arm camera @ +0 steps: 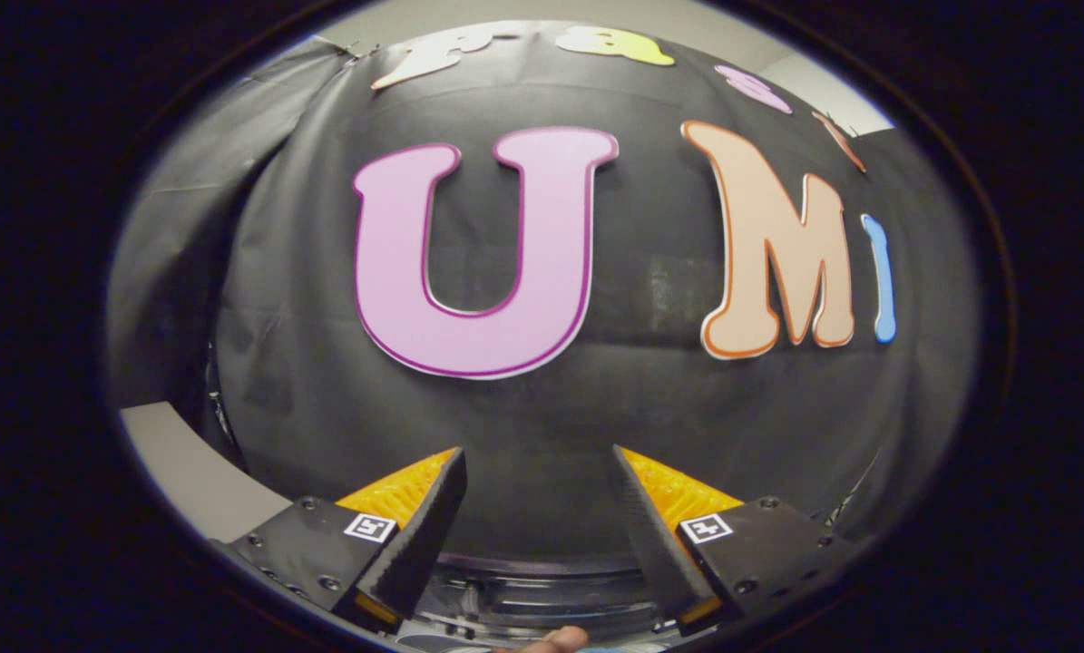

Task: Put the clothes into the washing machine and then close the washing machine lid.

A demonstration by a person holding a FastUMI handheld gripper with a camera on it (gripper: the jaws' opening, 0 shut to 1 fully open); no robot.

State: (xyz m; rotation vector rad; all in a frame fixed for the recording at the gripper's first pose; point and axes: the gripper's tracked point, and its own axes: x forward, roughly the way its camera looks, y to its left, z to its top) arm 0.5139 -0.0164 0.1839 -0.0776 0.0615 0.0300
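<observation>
The gripper [537, 472] points at the cloth wall [542, 426], fingers spread apart with nothing between them. The wall stands beyond the fingers. A curved rim [542, 567], probably the washing machine's, lies below and between the fingers. A fingertip [555, 639] lies nearer than the rim, below the gripper.

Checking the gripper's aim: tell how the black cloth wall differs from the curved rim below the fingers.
The cloth wall stands upright beyond the fingers, matte and creased; the curved rim lies low between them, glossy and smooth. Both are dark. The gripper is open, holding nothing.
</observation>
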